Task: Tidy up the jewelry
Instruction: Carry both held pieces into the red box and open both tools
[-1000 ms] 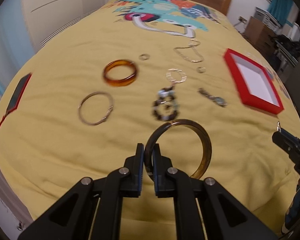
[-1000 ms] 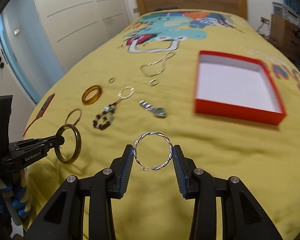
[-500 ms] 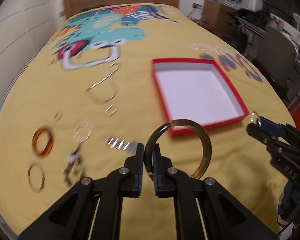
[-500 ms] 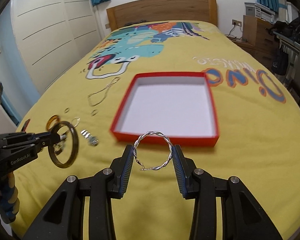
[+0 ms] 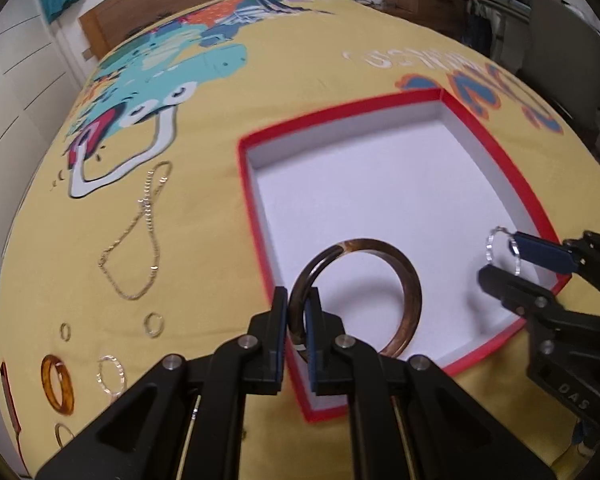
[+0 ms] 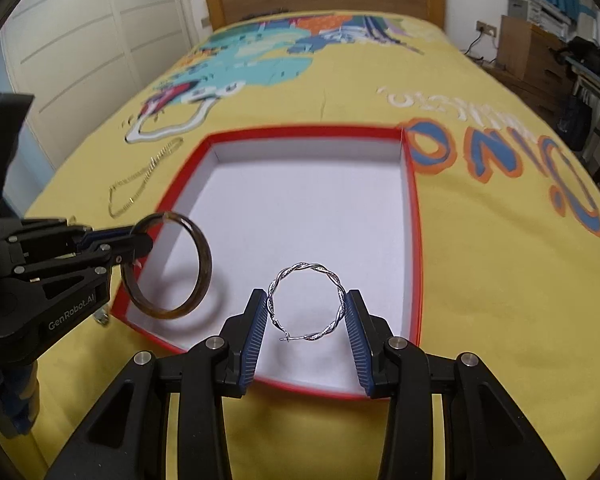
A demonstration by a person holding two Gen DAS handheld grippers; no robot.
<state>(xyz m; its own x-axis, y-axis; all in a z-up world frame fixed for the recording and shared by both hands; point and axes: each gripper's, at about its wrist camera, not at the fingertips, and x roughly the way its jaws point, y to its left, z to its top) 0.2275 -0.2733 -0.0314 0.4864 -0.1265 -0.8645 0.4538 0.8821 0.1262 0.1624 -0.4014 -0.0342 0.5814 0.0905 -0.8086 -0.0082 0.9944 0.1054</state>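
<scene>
Both grippers have swung from the loose jewelry to above the red-rimmed white-lined box (image 6: 410, 240) on the bed. Left gripper (image 5: 297, 322) jaws clench a brown tortoiseshell bangle (image 5: 410, 304); right gripper (image 6: 305, 322) jaws grasp a twisted silver hoop (image 6: 306, 304). Release probably next.

Glossy brown bangle (image 5: 410, 296) (twisted-metal hoop (image 6: 306, 307))

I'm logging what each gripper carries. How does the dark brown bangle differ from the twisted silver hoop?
The dark brown bangle is a broad, smooth band; the twisted silver hoop is thin, rope-like wire with an open clasp end. The bangle looks larger. The left gripper pinches the bangle's rim, jaws nearly closed; the right gripper spans the hoop's full width. Both hang over the red box, not yet released.
</scene>
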